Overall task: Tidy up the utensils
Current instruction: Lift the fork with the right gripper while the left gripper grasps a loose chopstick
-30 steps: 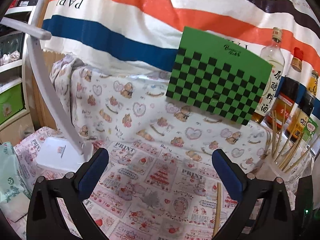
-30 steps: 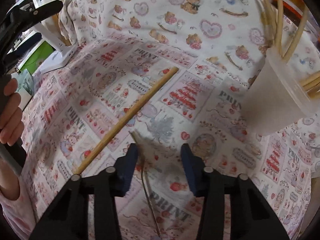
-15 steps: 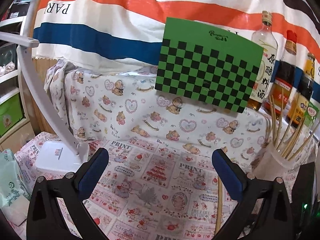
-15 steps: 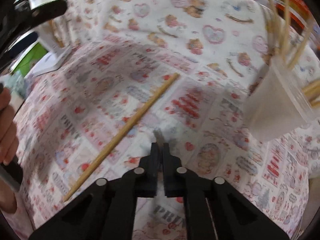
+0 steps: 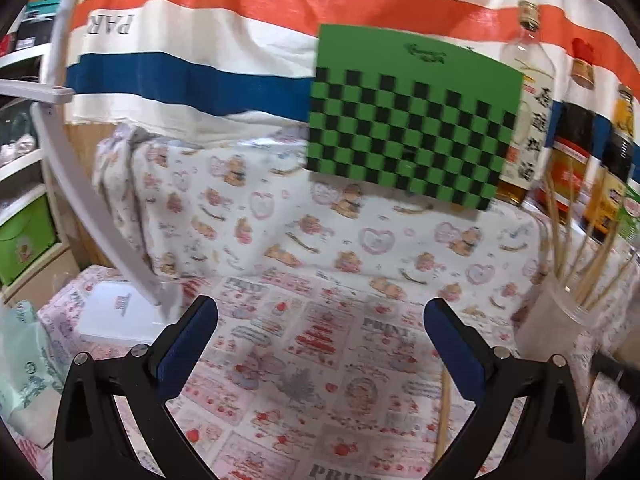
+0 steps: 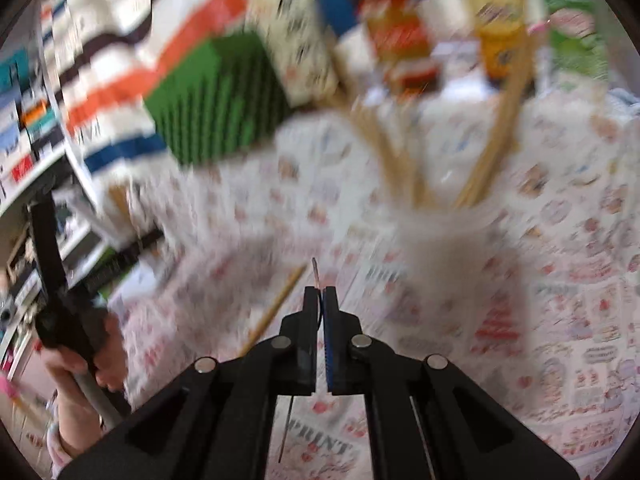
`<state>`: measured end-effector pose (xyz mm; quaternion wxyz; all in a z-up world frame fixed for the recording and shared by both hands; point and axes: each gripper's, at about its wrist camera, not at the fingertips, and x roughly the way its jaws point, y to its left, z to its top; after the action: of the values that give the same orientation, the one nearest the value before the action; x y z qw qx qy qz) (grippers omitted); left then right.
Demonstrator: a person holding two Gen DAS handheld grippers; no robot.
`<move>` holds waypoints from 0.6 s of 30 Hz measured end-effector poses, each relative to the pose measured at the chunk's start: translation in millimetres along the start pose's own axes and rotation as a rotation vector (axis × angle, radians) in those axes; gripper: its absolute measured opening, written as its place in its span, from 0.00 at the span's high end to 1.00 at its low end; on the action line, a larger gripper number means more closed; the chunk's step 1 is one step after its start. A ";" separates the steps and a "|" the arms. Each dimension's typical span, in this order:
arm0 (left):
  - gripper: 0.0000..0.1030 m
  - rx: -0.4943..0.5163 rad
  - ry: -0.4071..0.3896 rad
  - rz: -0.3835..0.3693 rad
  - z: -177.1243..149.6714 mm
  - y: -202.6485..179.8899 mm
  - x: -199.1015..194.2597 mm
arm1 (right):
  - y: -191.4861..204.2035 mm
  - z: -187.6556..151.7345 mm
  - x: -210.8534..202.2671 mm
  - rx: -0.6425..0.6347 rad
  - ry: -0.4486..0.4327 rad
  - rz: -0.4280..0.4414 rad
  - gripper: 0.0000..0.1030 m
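Thin skewer [image 6: 315, 271] clamped in right hand-held gripper [image 6: 319, 292], mostly hidden; left hand-held gripper [image 5: 320, 322] wide apart

Chopsticks [image 5: 592, 264] stand in a cup [image 5: 560, 320], bottles [image 5: 568, 148] behind; one chopstick [image 5: 443, 416] apparently lies before it.

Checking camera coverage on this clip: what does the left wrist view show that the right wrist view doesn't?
Left wrist only: the open left gripper and the white lamp base.

Right wrist only: the right gripper, shut on a thin metal skewer, and the person's left hand.

Both: the translucent plastic cup of wooden chopsticks, the loose wooden chopstick on the cloth, and the green checkered board.
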<state>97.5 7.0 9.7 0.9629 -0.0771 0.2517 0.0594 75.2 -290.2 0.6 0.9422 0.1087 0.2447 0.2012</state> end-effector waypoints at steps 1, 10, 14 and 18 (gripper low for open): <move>0.01 0.005 0.008 -0.009 -0.9 -2.3 0.3 | -4.0 2.5 -6.1 0.012 -0.035 -0.004 0.98; 0.17 0.156 0.293 -0.256 -26.3 -46.0 31.5 | -19.9 15.4 -55.7 0.041 -0.223 -0.060 0.98; 0.27 0.237 0.367 -0.279 -32.8 -75.2 40.3 | -20.5 15.7 -63.8 0.018 -0.250 -0.080 0.98; 0.37 0.243 0.484 -0.402 -33.5 -100.1 57.8 | -22.9 17.1 -59.6 0.016 -0.235 -0.088 0.98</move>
<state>147.0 -92.9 -35.9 0.8698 -0.0218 0.4579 -0.1823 43.6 -338.3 33.2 0.9715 0.1283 0.1388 0.1434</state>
